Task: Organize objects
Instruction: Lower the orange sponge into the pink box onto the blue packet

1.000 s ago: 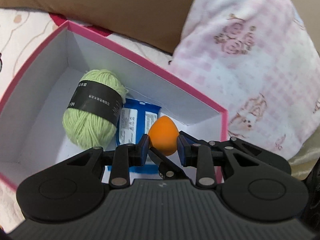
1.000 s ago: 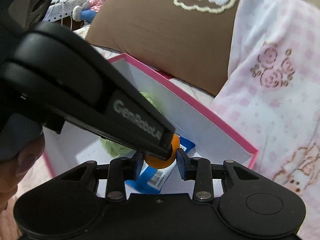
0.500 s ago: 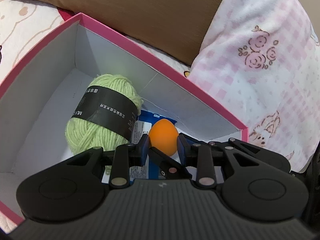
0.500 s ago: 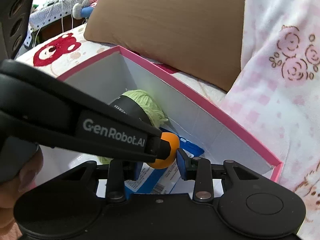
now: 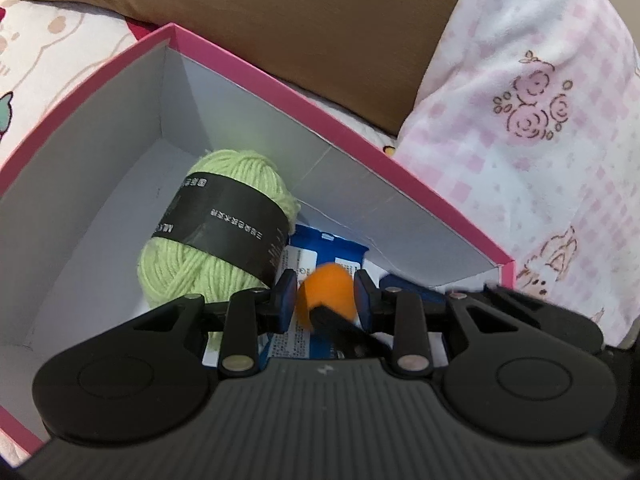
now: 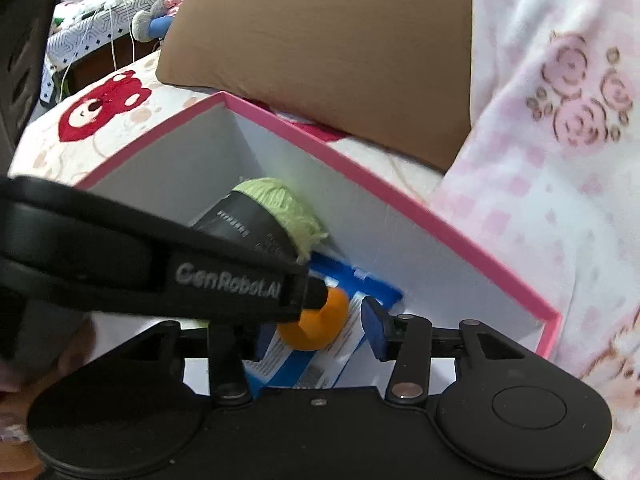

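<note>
A pink box (image 5: pixel 120 128) with white walls (image 6: pixel 420 248) lies on a bed. It holds a green yarn ball (image 5: pixel 192 276) (image 6: pixel 288 204) and a blue wipes packet (image 5: pixel 340 248) (image 6: pixel 372 286). My left gripper (image 5: pixel 324 292) is shut on an orange egg-shaped sponge (image 5: pixel 326 286) just above the packet. In the right wrist view its finger (image 6: pixel 240 280) covers the sponge's (image 6: pixel 320 328) upper left. My right gripper (image 6: pixel 316 332) straddles the same sponge and its jaws are opening. A gap shows at its right pad; its left pad is hidden. One right finger (image 5: pixel 344 328) crosses below the sponge.
A brown pillow (image 5: pixel 320 20) lies behind the box and a pink checked blanket (image 5: pixel 520 140) rises on its right. The printed bed sheet (image 6: pixel 100 116) spreads to the left. A person's hand (image 6: pixel 72 352) shows at the lower left, with a cluttered table (image 6: pixel 120 8) far behind.
The right gripper's right pad has drawn away from the orange sponge. The sponge sits a little lower between the left pads. Both grippers have come closer to the box.
</note>
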Tool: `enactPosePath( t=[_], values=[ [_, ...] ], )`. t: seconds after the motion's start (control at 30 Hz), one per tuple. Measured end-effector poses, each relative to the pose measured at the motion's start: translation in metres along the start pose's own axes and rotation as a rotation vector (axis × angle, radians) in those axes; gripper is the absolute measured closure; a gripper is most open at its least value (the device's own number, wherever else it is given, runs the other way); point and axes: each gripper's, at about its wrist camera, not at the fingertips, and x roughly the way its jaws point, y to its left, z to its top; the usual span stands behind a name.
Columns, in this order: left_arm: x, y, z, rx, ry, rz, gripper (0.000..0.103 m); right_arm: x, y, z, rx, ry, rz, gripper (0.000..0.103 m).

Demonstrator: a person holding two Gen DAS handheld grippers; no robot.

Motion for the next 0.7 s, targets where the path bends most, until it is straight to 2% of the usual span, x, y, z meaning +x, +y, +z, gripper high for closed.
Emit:
enactPosePath(
  t=[0.2,0.37,0.7],
  values=[
    [-0.004,-0.006,-0.006,0.007,-0.010,0.020,0.074,-0.010,0.013,-0.018,-0.032,-0.008,-0.012,0.052],
    [-0.013,-0.009,-0.006,0.024,-0.027,0.021,0.074,-0.013,0.010,-0.018,-0.018,-0.009,-0.026,0.052],
    [-0.029,-0.021,-0.012,0.030,0.017,0.066,0.062,-0.041,0.005,-0.030,0.044,-0.053,-0.030,0.052]
  ],
)
